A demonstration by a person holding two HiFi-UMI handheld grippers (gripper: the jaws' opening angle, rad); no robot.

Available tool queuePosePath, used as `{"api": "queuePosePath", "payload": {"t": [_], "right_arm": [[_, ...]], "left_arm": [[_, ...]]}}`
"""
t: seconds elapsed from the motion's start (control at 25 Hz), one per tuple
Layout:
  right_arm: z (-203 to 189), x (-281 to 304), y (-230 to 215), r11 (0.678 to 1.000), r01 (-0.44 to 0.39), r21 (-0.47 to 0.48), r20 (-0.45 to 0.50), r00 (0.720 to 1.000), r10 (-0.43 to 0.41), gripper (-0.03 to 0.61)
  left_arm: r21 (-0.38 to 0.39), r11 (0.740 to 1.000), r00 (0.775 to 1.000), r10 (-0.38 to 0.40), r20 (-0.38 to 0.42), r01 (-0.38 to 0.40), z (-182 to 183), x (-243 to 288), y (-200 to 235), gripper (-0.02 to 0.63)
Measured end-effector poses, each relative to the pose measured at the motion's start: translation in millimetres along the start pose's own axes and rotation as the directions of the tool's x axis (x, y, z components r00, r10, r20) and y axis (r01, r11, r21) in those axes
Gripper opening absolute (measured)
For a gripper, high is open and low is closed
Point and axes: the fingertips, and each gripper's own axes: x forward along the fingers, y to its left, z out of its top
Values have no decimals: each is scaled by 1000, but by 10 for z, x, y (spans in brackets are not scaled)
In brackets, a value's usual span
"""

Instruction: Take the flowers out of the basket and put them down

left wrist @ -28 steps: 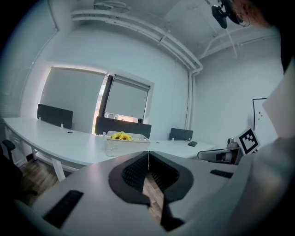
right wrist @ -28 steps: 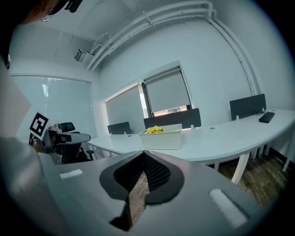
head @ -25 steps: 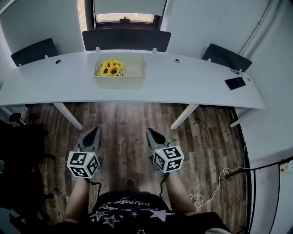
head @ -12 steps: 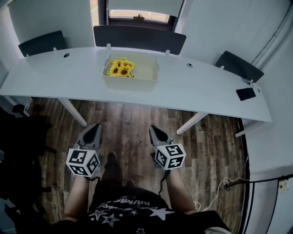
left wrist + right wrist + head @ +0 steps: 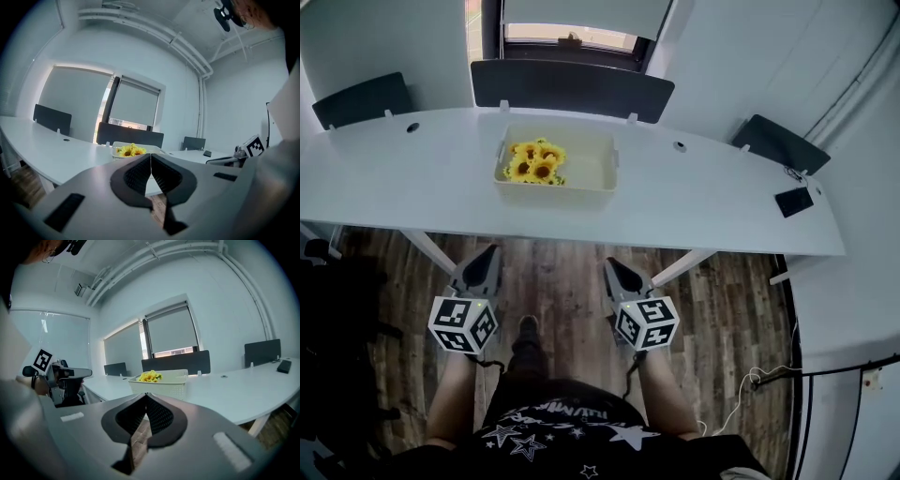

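A bunch of yellow sunflowers [image 5: 535, 162] lies in the left half of a white basket [image 5: 592, 184] on the long white table [image 5: 694, 202]. The same flowers [image 5: 131, 150] [image 5: 150, 376] show above the basket rim [image 5: 173, 375] in both gripper views. My left gripper [image 5: 488, 253] and right gripper [image 5: 608, 266] hang over the wooden floor, short of the table's near edge. Both are shut with nothing between the jaws. The left gripper [image 5: 150, 155] and the right gripper [image 5: 146, 395] each point toward the basket.
Dark divider panels [image 5: 572, 89] stand along the table's far edge under a window. A black phone [image 5: 793, 201] lies at the table's right end. White table legs [image 5: 675, 267] slant to the floor. A cable [image 5: 741, 398] trails on the floor at right.
The view has shifted closer to the table; the basket now sits lower and nearer in the head view. Both grippers stay shut and keep their places in front of the body.
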Motion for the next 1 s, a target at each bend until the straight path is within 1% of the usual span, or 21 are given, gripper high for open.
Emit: {"api": "queuePosePath", "payload": {"t": [0.12, 0.28, 0.48, 0.64, 0.76, 0.92, 1.0], "right_arm": [[96, 235, -145, 999, 33, 16, 9, 999, -33, 3], [237, 530, -278, 998, 56, 24, 7, 998, -57, 3], [383, 907, -428, 995, 96, 33, 0, 995, -96, 3], [500, 1175, -500, 992, 119, 36, -8, 993, -119, 3], [574, 1354, -538, 990, 135, 28, -18, 991, -135, 3], [675, 1583, -601, 987, 160, 5, -29, 987, -160, 3], [737, 1705, -644, 985, 173, -1, -26, 985, -173, 3]], "left_arm": [[-6, 1000, 1000, -14, -10, 14, 42, 289, 165, 11], [-4, 999, 999, -35, -31, 35, 128, 644, 362, 11], [-9, 999, 998, -39, -46, 39, 226, 1036, 675, 11], [-14, 999, 995, -48, -84, 46, 248, 1327, 902, 11], [-13, 999, 993, -50, -105, 49, 259, 1518, 1069, 11], [17, 999, 990, -46, -135, 49, 255, 1745, 1287, 11], [16, 999, 989, -49, -143, 52, 251, 1855, 1384, 11]]}}
